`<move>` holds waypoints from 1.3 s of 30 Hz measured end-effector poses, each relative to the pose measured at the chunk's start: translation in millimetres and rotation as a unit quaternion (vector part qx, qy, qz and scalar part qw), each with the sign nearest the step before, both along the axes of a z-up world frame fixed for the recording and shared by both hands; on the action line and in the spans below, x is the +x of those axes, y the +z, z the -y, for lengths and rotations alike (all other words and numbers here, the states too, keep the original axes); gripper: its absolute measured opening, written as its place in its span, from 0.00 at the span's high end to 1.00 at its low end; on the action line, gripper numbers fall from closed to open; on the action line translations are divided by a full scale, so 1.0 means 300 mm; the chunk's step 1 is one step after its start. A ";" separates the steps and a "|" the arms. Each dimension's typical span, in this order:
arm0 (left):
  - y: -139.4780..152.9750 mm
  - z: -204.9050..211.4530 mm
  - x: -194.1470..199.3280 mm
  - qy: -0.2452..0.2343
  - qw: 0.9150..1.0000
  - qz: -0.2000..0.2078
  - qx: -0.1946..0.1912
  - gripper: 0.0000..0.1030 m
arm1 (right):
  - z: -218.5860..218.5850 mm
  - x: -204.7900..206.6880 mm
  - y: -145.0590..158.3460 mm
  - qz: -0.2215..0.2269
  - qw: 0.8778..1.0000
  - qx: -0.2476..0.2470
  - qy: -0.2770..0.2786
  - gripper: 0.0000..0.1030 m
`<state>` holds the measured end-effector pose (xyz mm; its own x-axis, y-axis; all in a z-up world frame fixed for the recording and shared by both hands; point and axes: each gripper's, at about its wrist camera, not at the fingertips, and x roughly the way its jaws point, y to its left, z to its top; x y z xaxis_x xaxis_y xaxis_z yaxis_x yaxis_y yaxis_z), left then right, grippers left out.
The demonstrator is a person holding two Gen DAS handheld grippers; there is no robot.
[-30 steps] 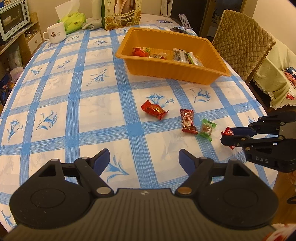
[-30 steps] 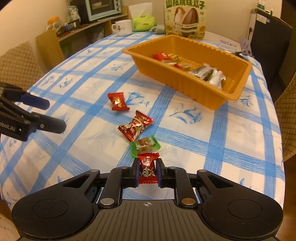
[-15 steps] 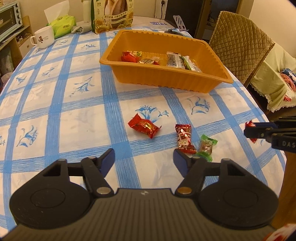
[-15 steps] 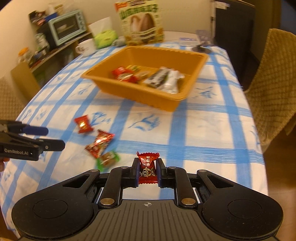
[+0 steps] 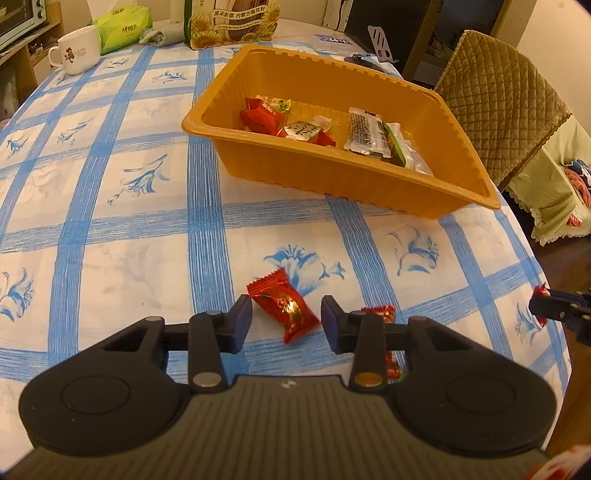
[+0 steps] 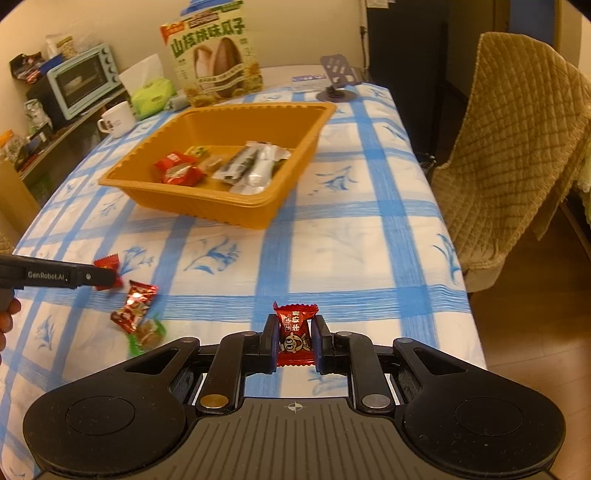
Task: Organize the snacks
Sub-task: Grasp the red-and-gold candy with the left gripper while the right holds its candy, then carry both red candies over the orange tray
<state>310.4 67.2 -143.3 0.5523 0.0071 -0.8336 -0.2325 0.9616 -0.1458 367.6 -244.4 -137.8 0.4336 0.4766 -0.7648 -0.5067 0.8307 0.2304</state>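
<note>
An orange tray (image 5: 369,188) holding several wrapped snacks stands mid-table; it also shows in the right wrist view (image 6: 207,210). My left gripper (image 5: 286,323) is open, its jaws on either side of a red foil candy (image 5: 282,304) lying on the cloth. A second red candy (image 5: 384,314) lies just right of it, partly hidden by the finger. My right gripper (image 6: 294,339) is shut on a small red candy (image 6: 294,332), held above the table near its right edge. A red-brown candy (image 6: 135,304) and a green candy (image 6: 146,334) lie on the cloth.
A white mug (image 5: 79,50), a green tissue pack (image 5: 123,26) and a sunflower-seed bag (image 6: 214,55) stand at the table's far end, with a phone stand (image 6: 338,79). A quilted chair (image 6: 517,147) is at the right. A toaster oven (image 6: 81,79) sits on a shelf.
My left gripper has moved forward and down until its open jaws flank the red foil candy. My right gripper has carried its candy up and rightward, turning toward the tray.
</note>
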 end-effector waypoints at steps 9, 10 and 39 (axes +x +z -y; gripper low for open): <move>-0.021 0.014 0.032 -0.017 1.000 -0.010 0.018 0.80 | 0.021 0.025 -0.010 -0.005 1.000 -0.002 -0.011 0.82; -0.021 0.016 0.031 -0.021 1.000 -0.010 0.021 0.80 | 0.022 0.026 -0.009 -0.005 1.000 -0.001 -0.011 0.82; 0.290 -0.025 0.057 -0.052 0.995 0.081 0.029 0.82 | -0.122 0.104 0.136 0.029 0.997 0.061 0.042 0.82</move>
<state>327.6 74.7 -56.4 0.6800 -0.0123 -0.7331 -0.1087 0.9871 -0.1174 398.8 -207.9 -96.9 0.4293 0.6010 -0.6742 -0.5893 0.7521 0.2951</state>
